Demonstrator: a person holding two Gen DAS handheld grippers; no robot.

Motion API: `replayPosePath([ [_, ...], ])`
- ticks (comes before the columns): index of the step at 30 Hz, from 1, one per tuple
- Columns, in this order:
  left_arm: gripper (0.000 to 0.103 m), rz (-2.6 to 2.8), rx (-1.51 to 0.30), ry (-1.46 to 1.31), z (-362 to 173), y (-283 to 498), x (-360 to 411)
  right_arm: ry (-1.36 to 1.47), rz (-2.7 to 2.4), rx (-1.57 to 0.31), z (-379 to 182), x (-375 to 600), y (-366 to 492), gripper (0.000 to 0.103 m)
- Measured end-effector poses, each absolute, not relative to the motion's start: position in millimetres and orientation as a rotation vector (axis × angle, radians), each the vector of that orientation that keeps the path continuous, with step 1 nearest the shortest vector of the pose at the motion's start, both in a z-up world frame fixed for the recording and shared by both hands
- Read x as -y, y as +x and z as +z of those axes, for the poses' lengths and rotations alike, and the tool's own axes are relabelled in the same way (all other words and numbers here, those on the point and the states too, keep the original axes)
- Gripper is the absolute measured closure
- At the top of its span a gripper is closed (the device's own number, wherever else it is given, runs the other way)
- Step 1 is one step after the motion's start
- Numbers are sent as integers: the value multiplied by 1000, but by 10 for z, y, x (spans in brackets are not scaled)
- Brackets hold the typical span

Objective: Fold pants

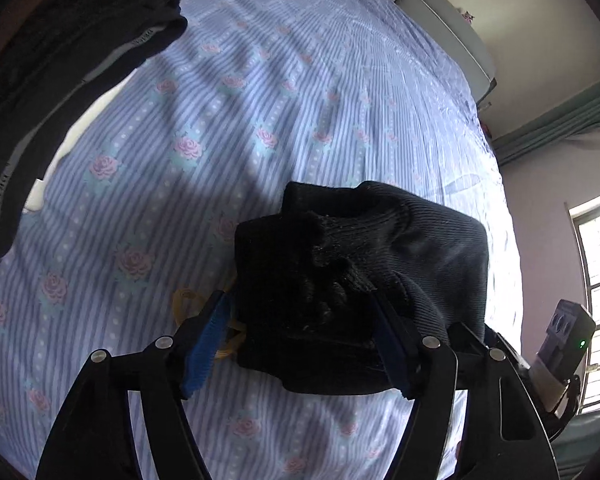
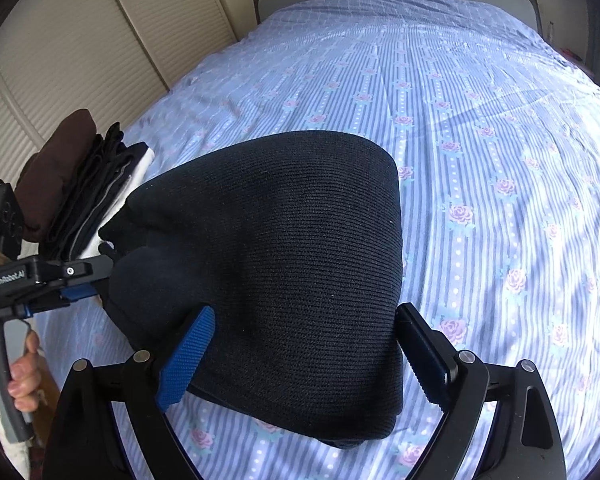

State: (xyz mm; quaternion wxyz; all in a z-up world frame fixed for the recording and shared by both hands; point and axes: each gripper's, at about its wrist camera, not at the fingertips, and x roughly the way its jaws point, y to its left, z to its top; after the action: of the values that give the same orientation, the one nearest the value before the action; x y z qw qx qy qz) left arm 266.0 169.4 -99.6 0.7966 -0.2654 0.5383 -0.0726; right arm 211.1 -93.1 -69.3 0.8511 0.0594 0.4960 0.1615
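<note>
The black ribbed-knit pants (image 2: pixel 300 264) lie folded into a thick, rounded bundle on the striped, rose-print bedsheet (image 2: pixel 480 140) (a fuzzy inner lining shows at the bunched end). The left gripper (image 1: pixel 300 344) straddles that end, jaws apart, pads not pressing. The right gripper (image 2: pixel 304 356) stands wide open around the near edge, gripping nothing.
</note>
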Motion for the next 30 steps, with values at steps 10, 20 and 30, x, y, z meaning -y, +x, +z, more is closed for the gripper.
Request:
replayPosePath([
  [10, 41, -226, -1149, -634, -1177, 2680, -1721, 242, 346, -1098, -872, 1041, 2210, 6],
  [20, 38, -273, -1182, -787, -1468, 2715, -1772, 259, 337, -1111, -1007, 976, 2261, 4],
  [30, 63, -239, -1128, -657, -1238, 2656, -1611, 156, 340, -1072, -872, 865, 2166, 25],
])
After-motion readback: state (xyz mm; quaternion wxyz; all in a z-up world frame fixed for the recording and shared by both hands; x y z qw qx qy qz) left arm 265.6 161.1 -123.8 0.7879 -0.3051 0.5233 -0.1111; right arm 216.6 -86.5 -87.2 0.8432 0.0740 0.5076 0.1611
